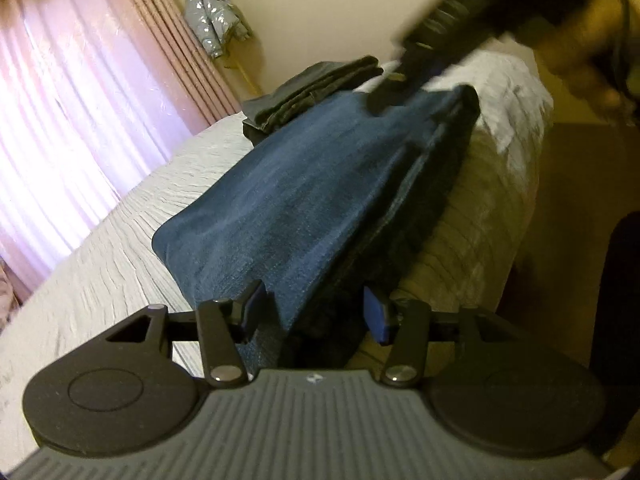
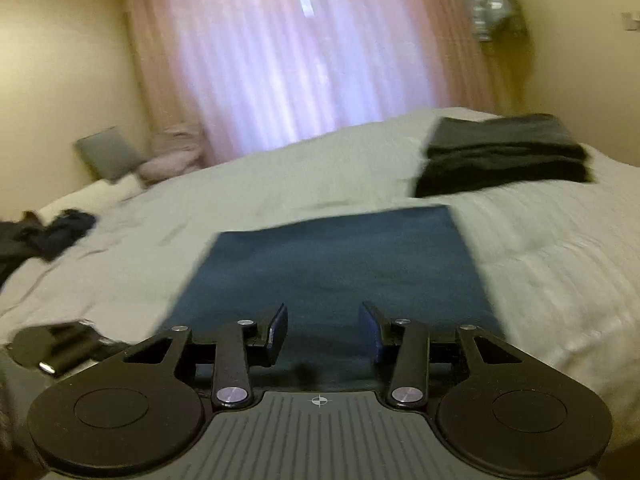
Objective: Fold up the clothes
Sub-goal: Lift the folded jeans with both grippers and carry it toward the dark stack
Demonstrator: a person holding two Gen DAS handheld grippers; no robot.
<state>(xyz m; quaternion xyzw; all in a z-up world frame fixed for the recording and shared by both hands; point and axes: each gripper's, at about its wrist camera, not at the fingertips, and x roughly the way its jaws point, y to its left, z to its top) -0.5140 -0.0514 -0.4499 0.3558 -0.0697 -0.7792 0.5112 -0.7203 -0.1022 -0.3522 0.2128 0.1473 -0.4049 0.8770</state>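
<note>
**Dim room, backlit curtain, motion blur**

Daylight comes through the pink curtain (image 1: 80, 92), which glows washed-out, nearly white at its centre in both views. The rest is dim and yellowish. The bed (image 2: 280, 184) takes soft light; the jeans (image 1: 320, 184) shade their far edge. Both pictures are smeared, the right wrist view most. The other gripper (image 1: 460, 20) is a dark blur. Fisheye bends edges and darkens corners.

I find no words, brand names or numbers I can read in either view. The only sign is a small white crosshair mark (image 2: 319, 401) printed on the ribbed grey body of my right gripper (image 2: 323, 330); a similar mark (image 1: 312, 378) on my left gripper (image 1: 316, 314) is too blurred to make out.
</note>
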